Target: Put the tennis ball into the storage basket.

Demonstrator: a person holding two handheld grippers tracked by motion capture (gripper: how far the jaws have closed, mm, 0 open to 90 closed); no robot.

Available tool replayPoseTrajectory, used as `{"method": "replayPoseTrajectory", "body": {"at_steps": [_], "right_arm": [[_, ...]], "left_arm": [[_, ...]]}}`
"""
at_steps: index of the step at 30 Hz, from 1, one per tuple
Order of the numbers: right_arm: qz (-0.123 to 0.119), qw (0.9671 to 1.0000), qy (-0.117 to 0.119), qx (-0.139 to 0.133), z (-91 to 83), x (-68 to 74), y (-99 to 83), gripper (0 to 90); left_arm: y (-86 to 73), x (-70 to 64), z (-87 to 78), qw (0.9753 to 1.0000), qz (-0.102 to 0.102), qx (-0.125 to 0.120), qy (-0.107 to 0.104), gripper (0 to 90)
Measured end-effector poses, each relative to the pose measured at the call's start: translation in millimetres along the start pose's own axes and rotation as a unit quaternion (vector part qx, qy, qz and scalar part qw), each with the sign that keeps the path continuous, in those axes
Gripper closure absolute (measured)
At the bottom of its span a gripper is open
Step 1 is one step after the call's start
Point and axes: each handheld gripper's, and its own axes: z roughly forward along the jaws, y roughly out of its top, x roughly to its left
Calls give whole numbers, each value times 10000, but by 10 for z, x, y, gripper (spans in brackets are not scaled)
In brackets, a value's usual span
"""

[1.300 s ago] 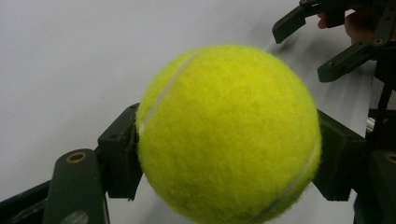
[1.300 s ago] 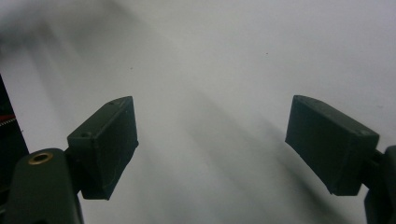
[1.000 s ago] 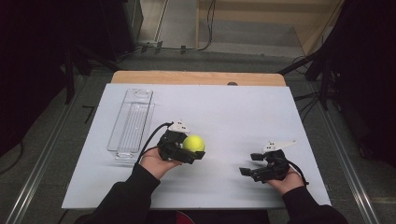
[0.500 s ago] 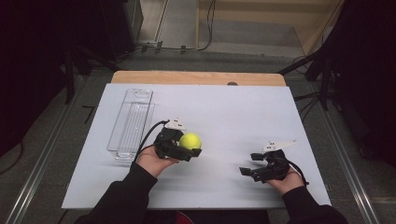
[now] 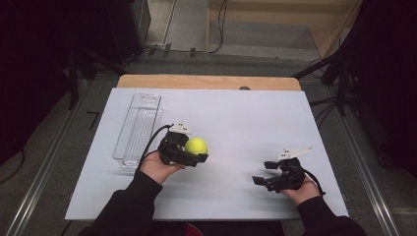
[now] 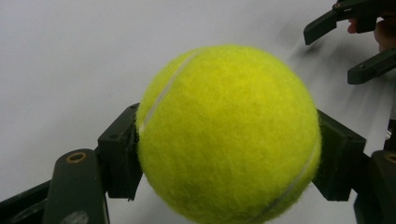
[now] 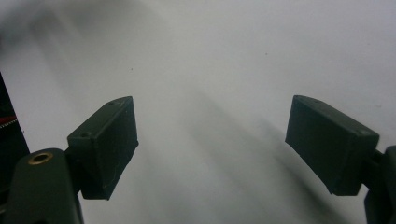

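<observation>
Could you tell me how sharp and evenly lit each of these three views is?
High view: table brightly lit, surroundings dark, image soft. Left gripper view: tennis ball sharp, its underside shaded; the right gripper beyond streaked with blur. Right gripper view: pads fairly sharp, tabletop smeared, with soft diagonal shadows.

A lab-like recording space: white-topped table (image 5: 255, 113), dark curtains (image 5: 44, 59), floor cables (image 5: 216, 29).

Right tongs (image 7: 212, 140) over the bench

Two black blocky jaws stand wide apart above the smooth pale white bench (image 7: 224, 60), nothing between them; shadows streak the surface.
</observation>
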Motion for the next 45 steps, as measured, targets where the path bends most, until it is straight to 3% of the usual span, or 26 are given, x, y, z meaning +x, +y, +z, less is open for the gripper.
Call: {"method": "replayPoseTrajectory", "body": {"at_steps": [45], "right_arm": [[3, 10000, 15, -50, 5, 14, 8, 149]], "left_arm": [[-14, 422, -426, 9981, -496, -151, 340, 261]]}}
